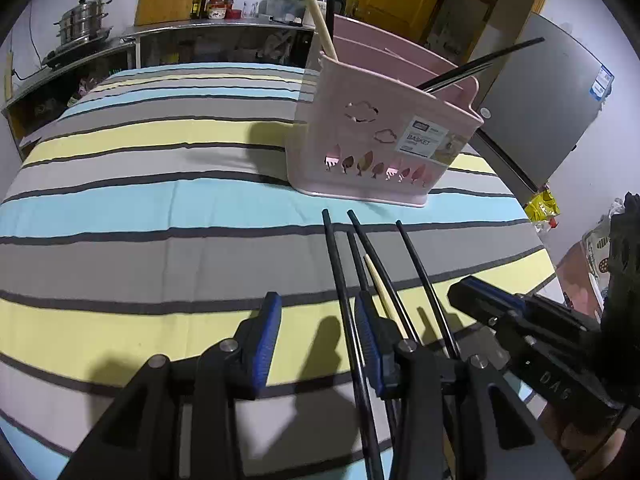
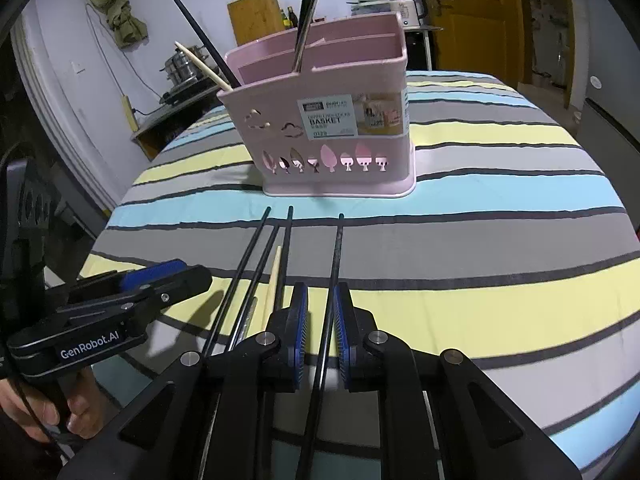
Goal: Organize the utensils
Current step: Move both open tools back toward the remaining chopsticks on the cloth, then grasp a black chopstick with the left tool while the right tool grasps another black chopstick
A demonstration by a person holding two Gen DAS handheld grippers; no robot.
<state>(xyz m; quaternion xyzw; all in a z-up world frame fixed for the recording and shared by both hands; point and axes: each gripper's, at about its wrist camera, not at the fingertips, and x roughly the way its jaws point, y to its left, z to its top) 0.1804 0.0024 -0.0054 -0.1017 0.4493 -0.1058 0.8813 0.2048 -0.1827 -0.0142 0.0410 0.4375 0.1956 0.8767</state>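
Note:
A pink utensil basket (image 1: 372, 140) (image 2: 336, 128) stands on the striped cloth, holding black chopsticks (image 2: 202, 36) and a pale wooden one (image 1: 316, 8). Several black chopsticks (image 1: 340, 272) (image 2: 256, 264) and one pale chopstick (image 2: 274, 284) lie on the cloth in front of it. My left gripper (image 1: 318, 344) is open, low over the cloth, left of the loose sticks. My right gripper (image 2: 320, 332) has its blue pads (image 2: 344, 332) narrowly apart around one black chopstick (image 2: 334, 280), not clamped. The right gripper also shows in the left wrist view (image 1: 492, 304).
The table is covered by a striped cloth (image 2: 500, 208) in blue, yellow and grey. A counter with a steel pot (image 1: 82, 26) and bottles stands behind. A grey fridge (image 1: 548, 96) and yellow door (image 2: 476, 12) stand beyond the table.

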